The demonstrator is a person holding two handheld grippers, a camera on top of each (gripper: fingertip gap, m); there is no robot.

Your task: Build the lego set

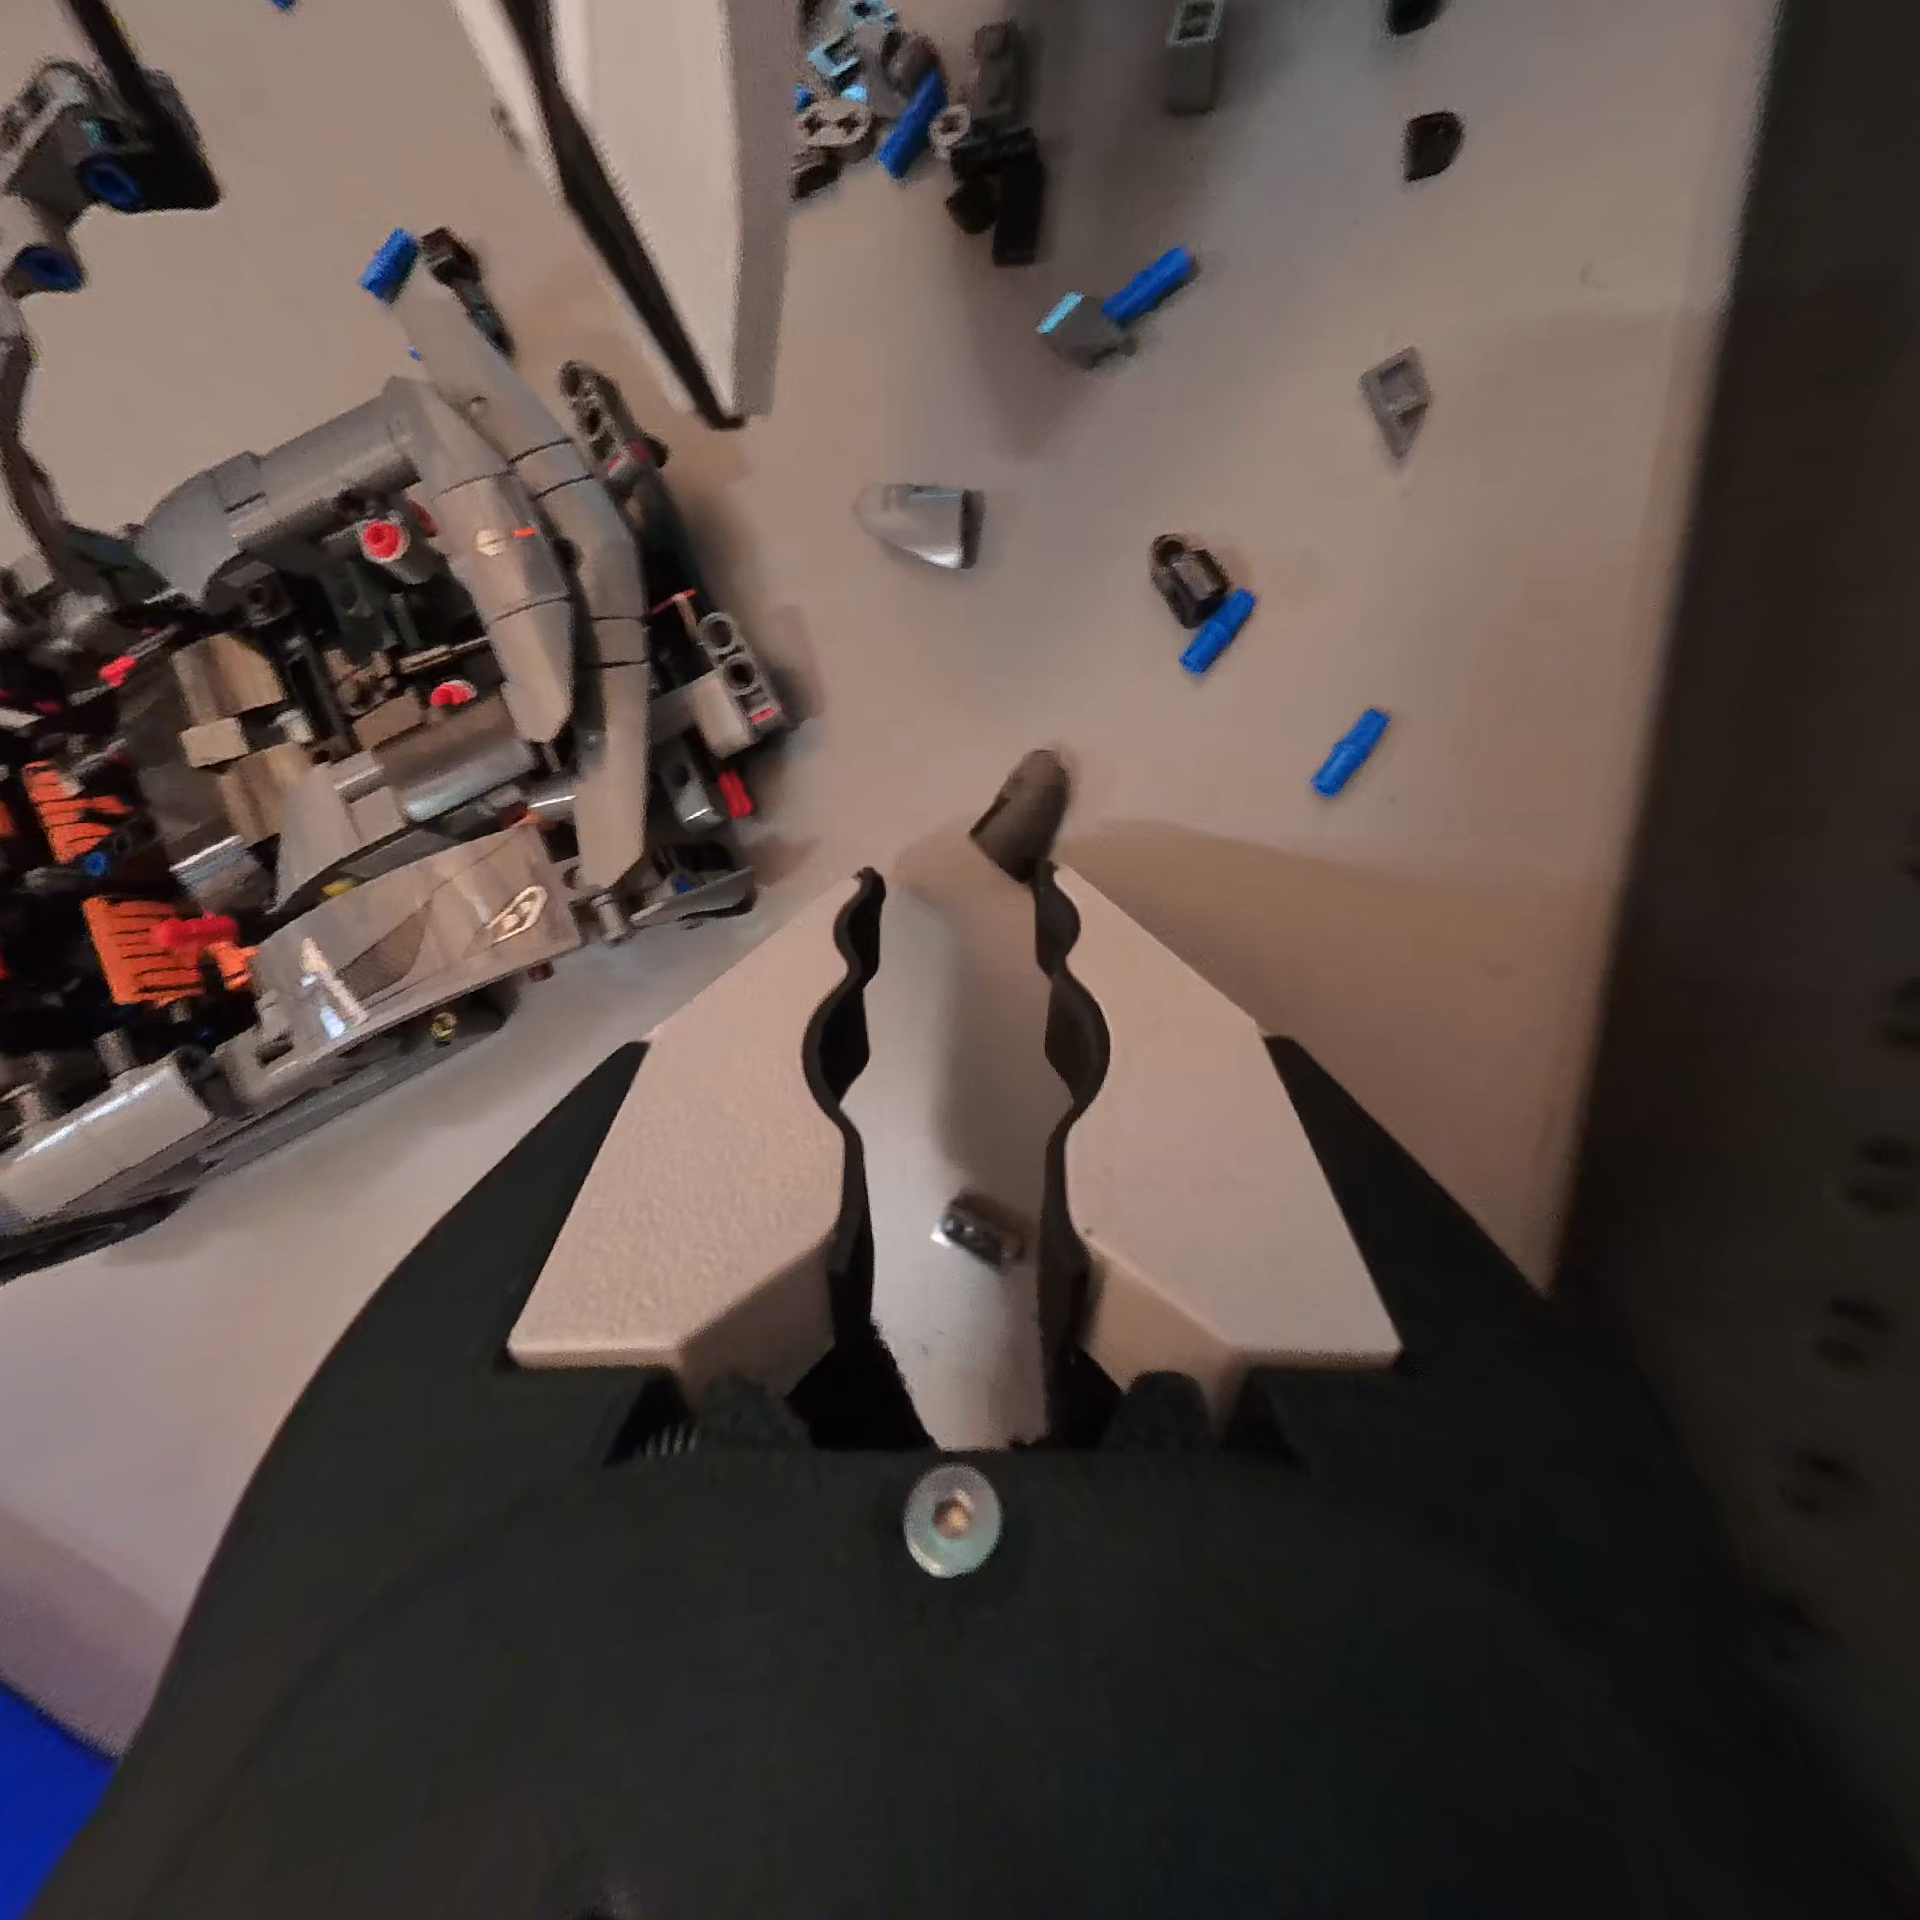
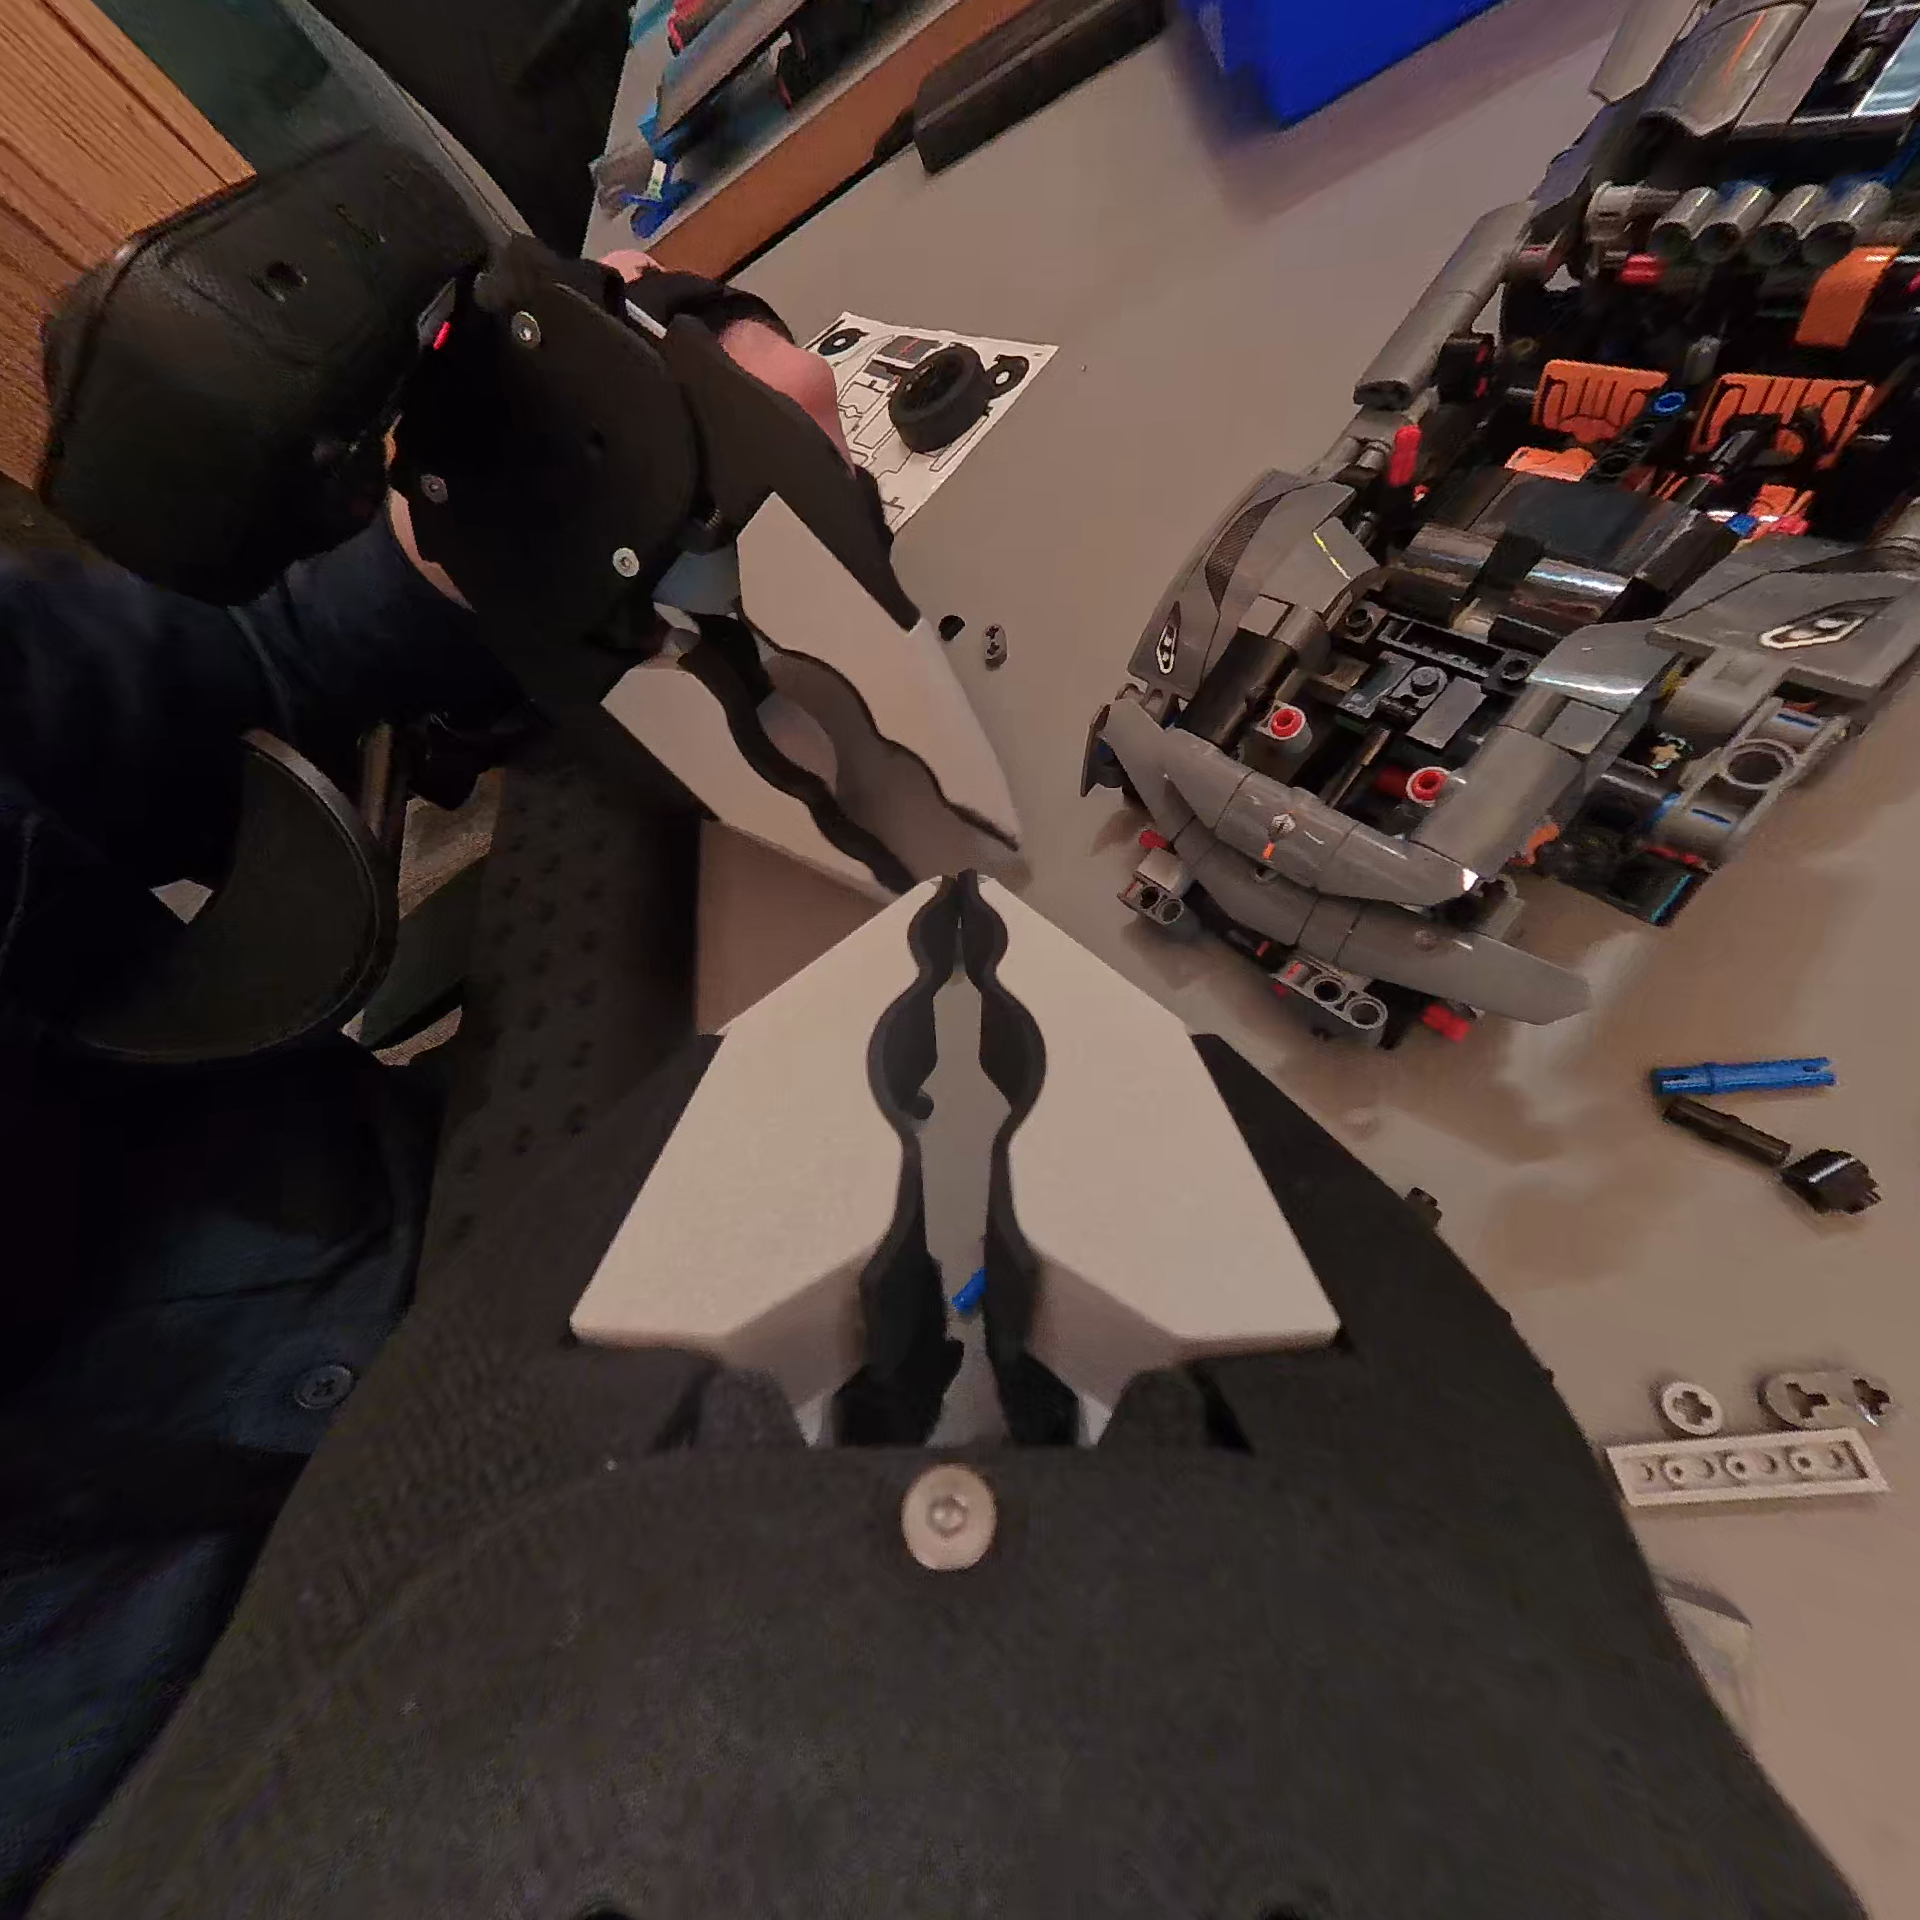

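A part-built grey, black and orange Lego car [image 1: 416,675] stands on the grey table; in the right wrist view [image 2: 1507,623] it is at the upper right. My left gripper [image 1: 954,881] is open and empty, low over the table. A small dark piece [image 1: 1023,805] lies just past its right fingertip, and a small grey piece [image 1: 977,1226] shows on the table between its fingers. My right gripper [image 2: 961,888] is shut, tips together, with nothing seen in it. The two grippers point tip to tip; the left gripper [image 2: 956,857] shows open there too.
Loose parts lie beyond the left gripper: blue pins [image 1: 1351,753], a black connector [image 1: 1184,577], a grey curved slope [image 1: 925,525]. Right of the right gripper lie a blue axle [image 2: 1745,1075] and a grey plate [image 2: 1745,1470]. A tyre [image 2: 935,400] sits on a sheet. A dark perforated surface [image 2: 551,935] borders the table. The tips of one gripper are about 8 centimetres away from the tips of the other.
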